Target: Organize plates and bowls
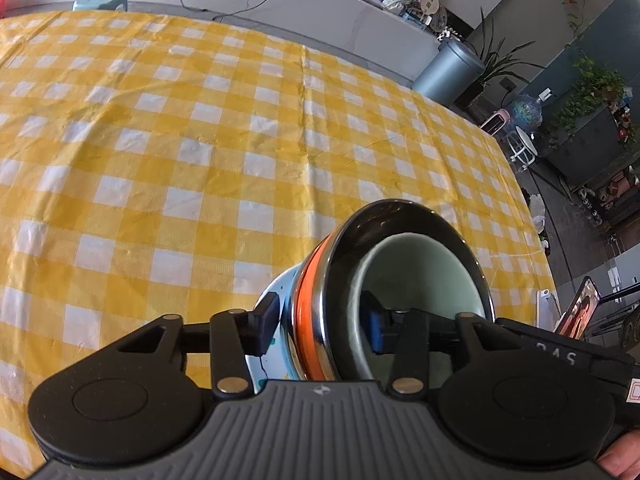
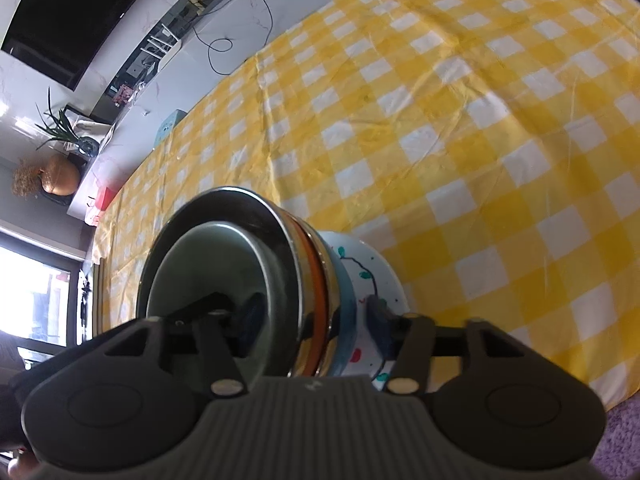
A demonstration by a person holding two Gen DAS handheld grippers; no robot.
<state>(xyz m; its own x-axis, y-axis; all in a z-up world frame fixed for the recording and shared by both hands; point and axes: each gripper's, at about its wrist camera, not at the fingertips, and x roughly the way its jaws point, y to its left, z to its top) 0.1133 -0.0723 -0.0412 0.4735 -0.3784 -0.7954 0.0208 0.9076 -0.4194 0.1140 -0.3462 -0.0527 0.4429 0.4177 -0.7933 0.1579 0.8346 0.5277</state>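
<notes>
A nested stack of bowls [image 1: 320, 304] is held above the yellow checked tablecloth [image 1: 200, 140]: a pale green bowl [image 1: 416, 268] inside a steel bowl with an orange band [image 1: 310, 300], over a white and blue painted bowl [image 1: 280, 300]. My left gripper [image 1: 320, 328] is shut across the stack's rim, one finger inside, one outside. In the right wrist view the same stack [image 2: 304, 292] shows, with the green bowl [image 2: 208, 264] innermost and the painted bowl [image 2: 368, 280] outermost. My right gripper [image 2: 316, 320] is shut on the opposite rim the same way.
The checked tablecloth [image 2: 440, 120] covers the whole table. Beyond the far edge stand a white counter [image 1: 320, 12] with toys, a grey bin [image 1: 448, 68] and potted plants [image 1: 592, 92]. A phone [image 1: 580, 312] stands off the table's right side.
</notes>
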